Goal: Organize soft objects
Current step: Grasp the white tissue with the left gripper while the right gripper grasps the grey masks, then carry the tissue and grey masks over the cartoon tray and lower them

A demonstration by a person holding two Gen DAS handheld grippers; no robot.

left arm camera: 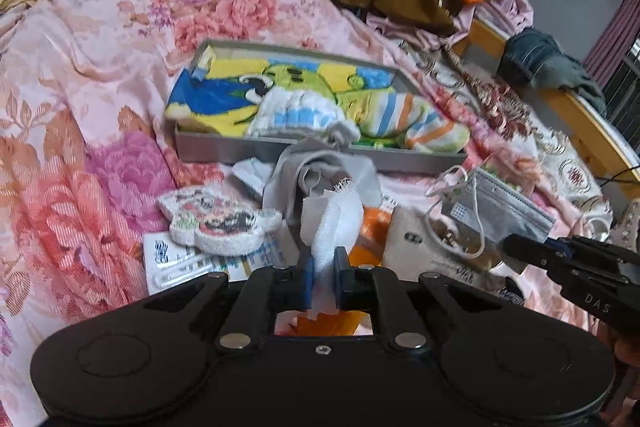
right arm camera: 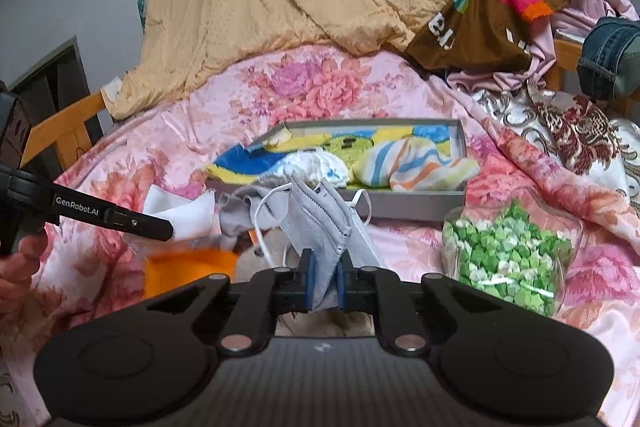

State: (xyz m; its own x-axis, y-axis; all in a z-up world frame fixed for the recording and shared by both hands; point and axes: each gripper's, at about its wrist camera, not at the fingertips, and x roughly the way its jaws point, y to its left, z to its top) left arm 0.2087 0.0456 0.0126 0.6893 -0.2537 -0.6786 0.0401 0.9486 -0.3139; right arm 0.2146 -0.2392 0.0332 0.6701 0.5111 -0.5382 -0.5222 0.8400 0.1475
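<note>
Left gripper [left arm camera: 322, 277]: pads pinching a white gauze cloth [left arm camera: 334, 223], which stands up out of the grip.
Right gripper [right arm camera: 324, 281]: pressed together on a grey face mask [right arm camera: 320, 223], ear loops dangling.
Snag risk: loose loops may catch the grey rag [right arm camera: 240, 207] beneath and drag it along.
Slip risk: both pinches sit on a thin edge; either cloth could pull free in transit.
Tray [right arm camera: 420, 207]: just beyond, already holding towels.
Jar of paper stars [right arm camera: 508, 255]: beside the right gripper; a swing could tip it.
Writing: "GenRobot.AI" on the left tool, "DAS" on the right.
</note>
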